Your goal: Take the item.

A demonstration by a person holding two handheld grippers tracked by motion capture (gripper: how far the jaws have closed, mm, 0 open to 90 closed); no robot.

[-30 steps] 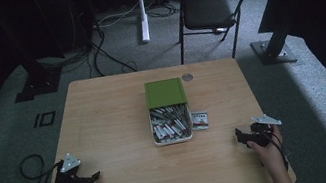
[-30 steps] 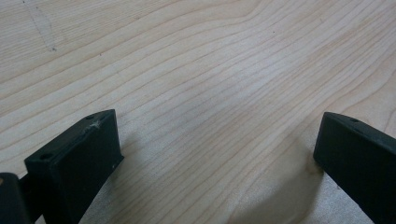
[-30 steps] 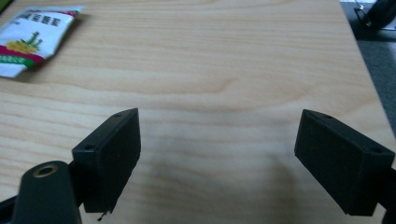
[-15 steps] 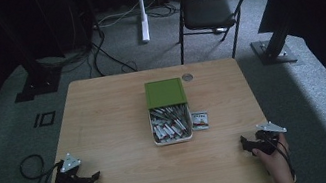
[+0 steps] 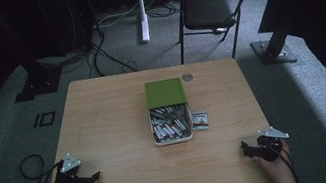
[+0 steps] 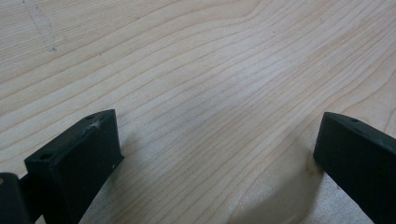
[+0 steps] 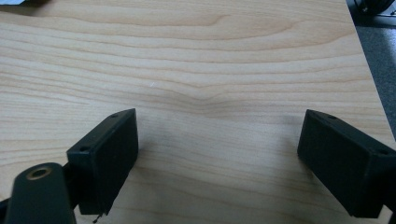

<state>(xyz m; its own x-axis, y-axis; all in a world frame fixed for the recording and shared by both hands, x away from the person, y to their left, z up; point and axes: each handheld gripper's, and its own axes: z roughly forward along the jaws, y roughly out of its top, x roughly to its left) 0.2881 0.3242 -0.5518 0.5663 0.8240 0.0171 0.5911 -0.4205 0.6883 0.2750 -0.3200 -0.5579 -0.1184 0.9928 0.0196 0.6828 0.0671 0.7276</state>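
Observation:
A white box [image 5: 171, 125] full of small packets stands at the middle of the wooden table [image 5: 105, 122], its green lid [image 5: 165, 92] lying against its far end. A small card [image 5: 200, 120] lies just right of the box. My left gripper [image 5: 92, 178] rests open at the table's near left corner; its black jaws stand wide apart over bare wood [image 6: 210, 93]. At the near right corner my right gripper [image 5: 245, 150] is open too, nothing between its jaws, bare wood [image 7: 219, 93] below.
A round cable port [image 5: 187, 77] sits near the table's far edge. Behind the table stand a dark folding chair [image 5: 210, 9] and a white stand [image 5: 141, 9]. Black frame legs [image 5: 33, 84] and cables lie on the grey carpet.
My right gripper has drawn back toward the near right edge of the table. The left gripper has stayed in place.

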